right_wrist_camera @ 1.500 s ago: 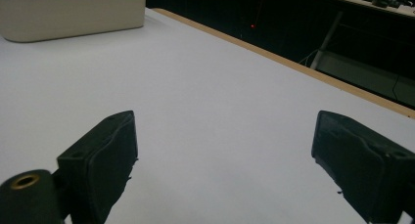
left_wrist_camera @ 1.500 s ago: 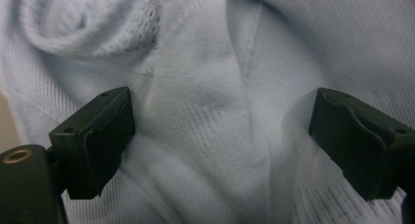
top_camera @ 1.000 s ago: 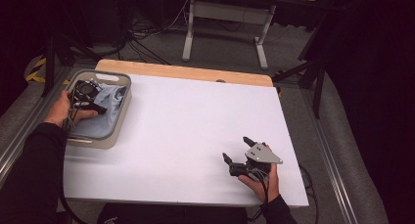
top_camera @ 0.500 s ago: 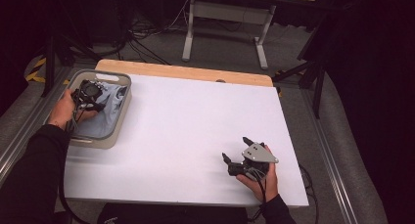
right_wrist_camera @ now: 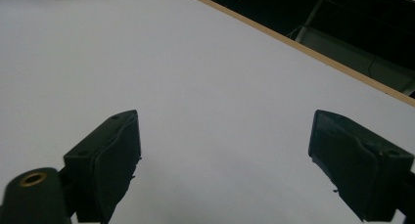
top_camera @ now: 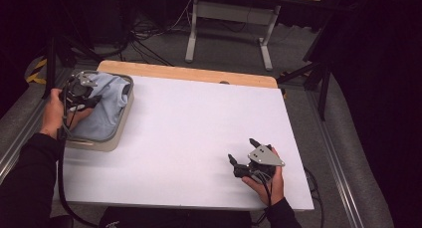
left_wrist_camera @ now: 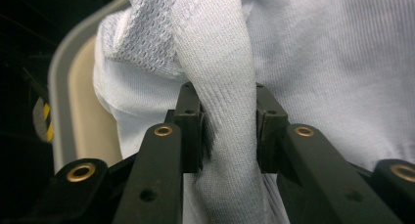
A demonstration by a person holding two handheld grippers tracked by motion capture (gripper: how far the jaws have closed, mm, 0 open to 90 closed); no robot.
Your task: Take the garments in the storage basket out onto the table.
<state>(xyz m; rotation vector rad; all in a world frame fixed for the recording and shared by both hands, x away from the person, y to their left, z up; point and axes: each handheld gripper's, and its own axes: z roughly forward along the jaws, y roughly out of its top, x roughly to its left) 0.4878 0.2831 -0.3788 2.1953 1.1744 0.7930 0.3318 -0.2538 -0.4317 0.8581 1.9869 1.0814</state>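
A pale blue knitted cloth lies bunched in a beige basket at the table's left edge. My left gripper is over the basket, its jaws having just been closing, and it is shut on a fold of the cloth. In the left gripper view that fold runs up between the pads of the left gripper, with the basket rim at the left. My right gripper rests near the table's front right, open. Nothing is between the jaws of the right gripper.
The white table top spreads between the two hands, and its far side ends in a wooden strip. Behind it stands a metal desk frame on a dark floor with cables. The white surface lies ahead of the right gripper.
The left gripper has risen a little and drawn the cloth up with it, so the cloth now humps above the basket rim. The right hand has stayed still.
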